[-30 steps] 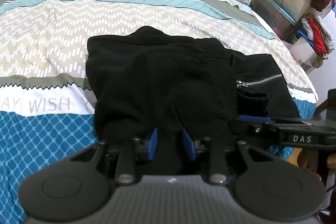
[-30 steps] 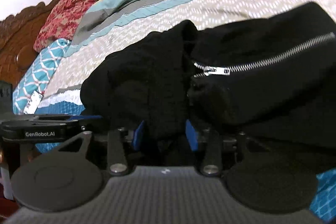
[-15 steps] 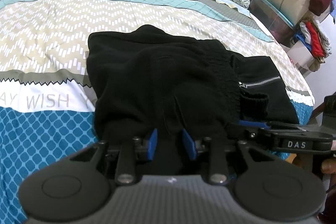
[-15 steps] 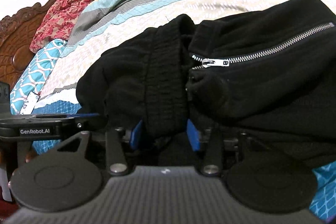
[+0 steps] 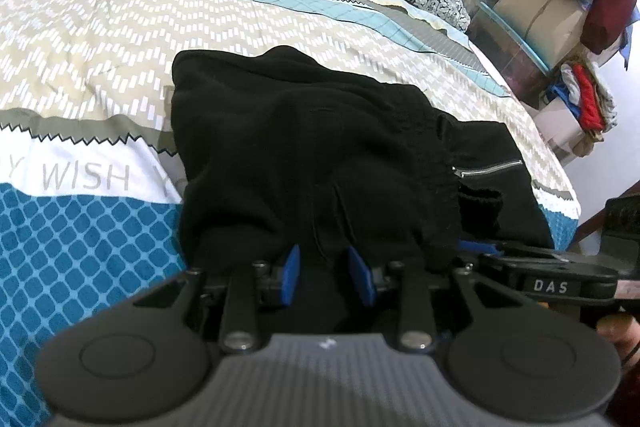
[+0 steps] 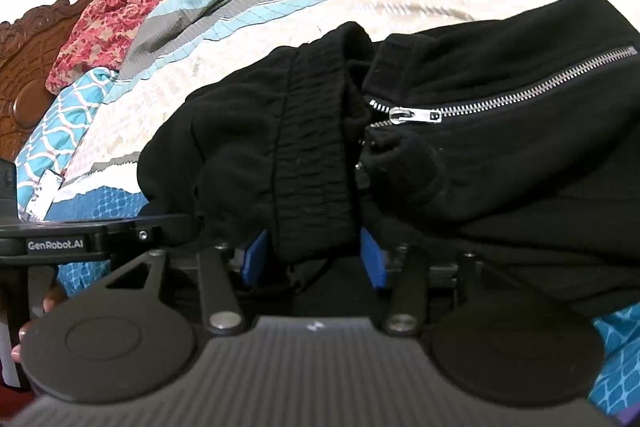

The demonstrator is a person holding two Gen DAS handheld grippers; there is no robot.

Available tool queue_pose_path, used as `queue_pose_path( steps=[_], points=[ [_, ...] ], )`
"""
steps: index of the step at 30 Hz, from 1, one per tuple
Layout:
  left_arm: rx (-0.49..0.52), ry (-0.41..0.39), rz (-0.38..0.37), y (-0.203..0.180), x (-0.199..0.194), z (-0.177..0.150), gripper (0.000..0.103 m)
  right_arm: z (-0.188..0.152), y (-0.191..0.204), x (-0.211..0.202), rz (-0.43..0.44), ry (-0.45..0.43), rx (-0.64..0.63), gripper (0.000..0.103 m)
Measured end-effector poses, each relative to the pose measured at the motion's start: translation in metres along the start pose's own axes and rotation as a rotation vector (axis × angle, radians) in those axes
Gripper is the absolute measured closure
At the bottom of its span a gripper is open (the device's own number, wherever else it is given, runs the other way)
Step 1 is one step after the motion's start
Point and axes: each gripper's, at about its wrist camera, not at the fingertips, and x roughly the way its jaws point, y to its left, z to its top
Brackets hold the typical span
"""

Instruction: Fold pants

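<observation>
Black pants [image 5: 320, 155] lie bunched on the bedspread [image 5: 100, 39]. Left gripper [image 5: 328, 277] pinches their near edge, jaws narrow. Right gripper [image 6: 316, 259] opening, waistband [image 6: 316, 163] between its jaws.

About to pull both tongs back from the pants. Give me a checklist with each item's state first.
1. Pants folded into a compact pile on the bed: ok.
2. Right tongs releasing: opening, waistband between the pads, not yet clear: not ok.
3. Left tongs released: narrow gap, cloth between the pads, grip unclear: cannot tell.
4. Zipper closed: cannot tell.
5. Pile fully on the bed: near edge hidden: cannot tell.
</observation>
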Motion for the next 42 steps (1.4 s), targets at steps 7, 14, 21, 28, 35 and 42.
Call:
queue_pose_path(
  steps=[7, 14, 21, 28, 35, 42],
  points=[
    [-0.027, -0.001, -0.049, 0.006, 0.0, -0.001, 0.06, 0.0, 0.009, 0.005, -0.028, 0.007, -0.013, 0.048],
    [0.069, -0.012, -0.043, -0.016, 0.002, -0.007, 0.036, -0.001, 0.01, 0.006, -0.028, 0.005, -0.012, 0.048],
    [0.056, -0.014, -0.065, -0.016, 0.003, -0.007, 0.027, -0.002, 0.008, 0.007, -0.012, -0.001, -0.004, 0.047],
    [0.089, -0.014, -0.089, -0.022, 0.007, -0.01, 0.007, -0.004, 0.005, 0.007, 0.007, -0.011, 0.006, 0.046],
    [0.167, 0.009, -0.064, -0.036, 0.009, -0.013, 0.0, -0.004, 0.001, 0.006, 0.022, -0.015, 0.007, 0.046],
    [0.104, -0.087, -0.092, -0.022, -0.023, -0.003, 0.0, -0.003, -0.003, 0.003, 0.029, -0.011, 0.018, 0.046]
  ],
)
